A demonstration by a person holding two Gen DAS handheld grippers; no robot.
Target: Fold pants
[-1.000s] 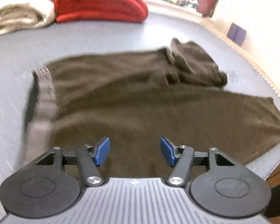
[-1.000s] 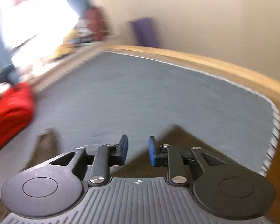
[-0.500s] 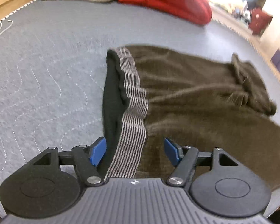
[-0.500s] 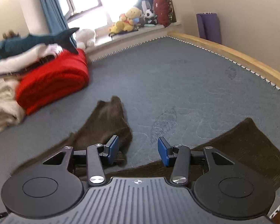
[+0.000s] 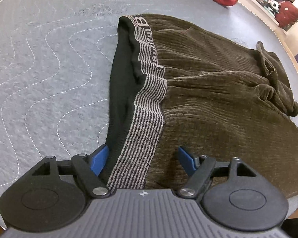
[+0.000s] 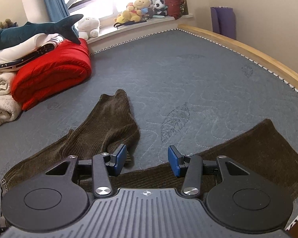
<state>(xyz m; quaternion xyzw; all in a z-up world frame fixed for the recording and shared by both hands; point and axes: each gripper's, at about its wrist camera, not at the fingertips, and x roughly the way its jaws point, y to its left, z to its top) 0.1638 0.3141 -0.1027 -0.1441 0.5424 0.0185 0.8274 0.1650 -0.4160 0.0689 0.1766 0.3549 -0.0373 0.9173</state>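
Observation:
Dark brown corduroy pants [image 5: 218, 91] lie flat on the grey quilted mattress [image 5: 39, 69]. Their striped waistband [image 5: 147, 101] runs toward me in the left wrist view. My left gripper [image 5: 143, 159] is open, its jaws on either side of the near end of the waistband, just above it. In the right wrist view one leg [image 6: 109, 127] is bunched and doubled back, the other leg [image 6: 258, 150] stretches to the right. My right gripper [image 6: 147, 159] is open and empty, low over the gap between the two legs.
A red folded blanket [image 6: 49, 75], cream blankets [image 6: 0, 99] and a plush shark [image 6: 35, 29] are stacked at the back left. Soft toys [image 6: 137, 10] sit on the window ledge. A wooden bed rim [image 6: 258, 57] bounds the mattress on the right.
My left gripper has swung left along the pants to the waistband and come closer to it. My right gripper has turned left and now faces the legs.

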